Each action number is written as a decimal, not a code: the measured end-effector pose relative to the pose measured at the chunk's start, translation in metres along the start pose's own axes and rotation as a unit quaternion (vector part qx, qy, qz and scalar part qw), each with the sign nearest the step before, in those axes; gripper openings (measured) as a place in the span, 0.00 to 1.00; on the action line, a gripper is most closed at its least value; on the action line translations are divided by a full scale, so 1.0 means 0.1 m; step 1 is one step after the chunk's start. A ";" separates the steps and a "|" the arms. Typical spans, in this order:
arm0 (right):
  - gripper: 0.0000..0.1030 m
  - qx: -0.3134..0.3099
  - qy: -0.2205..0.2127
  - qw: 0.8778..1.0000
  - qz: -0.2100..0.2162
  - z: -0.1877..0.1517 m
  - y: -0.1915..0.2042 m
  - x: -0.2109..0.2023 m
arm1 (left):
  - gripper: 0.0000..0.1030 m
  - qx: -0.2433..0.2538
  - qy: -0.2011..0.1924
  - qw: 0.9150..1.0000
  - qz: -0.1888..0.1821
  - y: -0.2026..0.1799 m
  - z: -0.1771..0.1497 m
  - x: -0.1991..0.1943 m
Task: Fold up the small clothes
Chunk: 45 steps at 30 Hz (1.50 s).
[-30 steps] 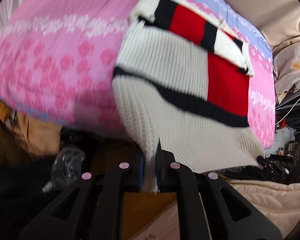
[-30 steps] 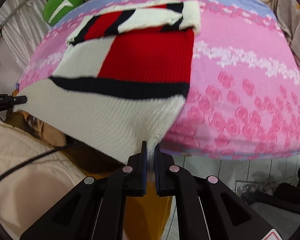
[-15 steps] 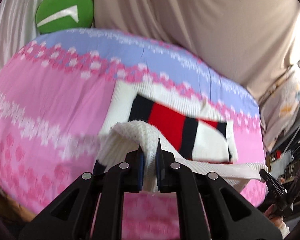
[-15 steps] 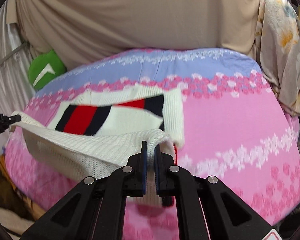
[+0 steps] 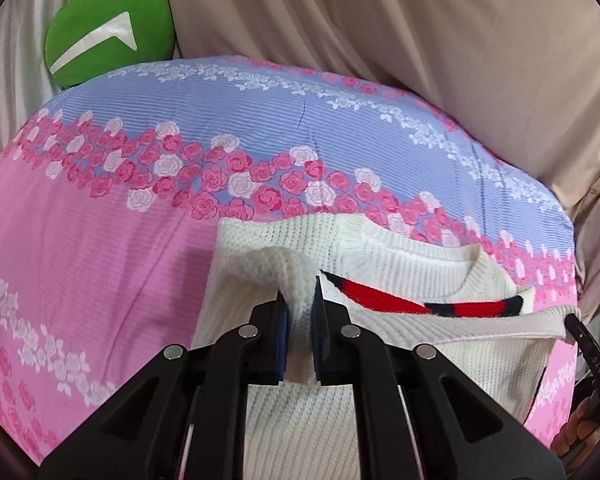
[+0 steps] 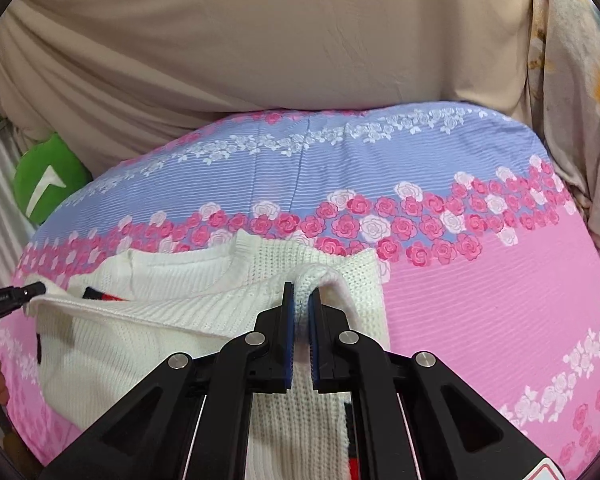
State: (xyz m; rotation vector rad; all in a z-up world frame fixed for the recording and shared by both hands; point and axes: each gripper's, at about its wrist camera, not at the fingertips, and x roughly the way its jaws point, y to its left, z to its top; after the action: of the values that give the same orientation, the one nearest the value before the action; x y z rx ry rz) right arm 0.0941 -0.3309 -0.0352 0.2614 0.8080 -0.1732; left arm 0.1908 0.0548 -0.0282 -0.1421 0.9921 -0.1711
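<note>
A small white knit sweater (image 5: 400,276) with red and navy stripes lies on a pink and blue rose-print bed cover (image 5: 100,240). Its bottom hem is folded up over the body and reaches near the collar. My left gripper (image 5: 299,300) is shut on the hem's left corner. My right gripper (image 6: 301,292) is shut on the hem's right corner; the sweater (image 6: 160,320) spreads to its left. The right gripper's tip shows at the far right of the left wrist view (image 5: 580,332), and the left gripper's tip at the far left of the right wrist view (image 6: 16,298).
A green cushion (image 5: 108,32) sits at the bed's back left corner, also in the right wrist view (image 6: 48,184). A beige curtain (image 6: 260,40) hangs behind the bed. A floral cloth (image 6: 572,80) hangs at the right. Bare cover (image 6: 500,300) lies right of the sweater.
Both grippers lifted the sweater's hem from below the bed edge and carried it forward over the body toward the collar, covering most of the red and navy panel.
</note>
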 end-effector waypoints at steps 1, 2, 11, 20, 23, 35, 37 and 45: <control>0.05 0.005 0.003 1.000 -0.004 0.01 -0.01 0.06 | 0.08 0.001 0.002 1.000 0.003 -0.01 0.03 0.07; 0.05 0.010 0.007 1.000 -0.008 0.02 -0.01 0.13 | 0.08 0.002 0.005 1.000 0.005 -0.02 0.05 0.12; 0.05 0.033 0.033 0.998 -0.041 0.14 -0.05 0.62 | 0.08 0.014 0.028 0.999 0.022 -0.08 0.27 0.62; 0.08 0.073 0.058 0.994 -0.054 0.15 -0.12 0.90 | 0.16 -0.007 0.066 0.998 0.017 0.00 0.32 1.08; 0.25 0.121 -0.011 0.992 -0.038 0.21 -0.20 0.39 | 0.24 -0.054 0.056 0.996 -0.037 0.12 0.38 0.83; 0.61 0.076 0.099 0.992 -0.009 -1.03 -0.49 -0.36 | 0.67 -0.084 0.111 0.990 -0.020 0.79 -0.80 0.06; 0.60 0.086 0.121 0.989 -0.004 -1.14 -0.52 -0.24 | 0.64 -0.105 0.123 0.987 -0.028 0.83 -0.94 0.10; 0.06 0.065 0.105 0.992 -0.010 -1.08 -0.53 -0.46 | 0.10 -0.058 0.140 0.988 -0.031 0.78 -0.92 -0.04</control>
State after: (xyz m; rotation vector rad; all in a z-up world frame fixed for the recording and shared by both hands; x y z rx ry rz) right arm -0.0248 -0.3470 -0.0812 0.3981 1.0098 -0.2204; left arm 0.1176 0.1281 -0.0892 -0.2607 1.2799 -0.1926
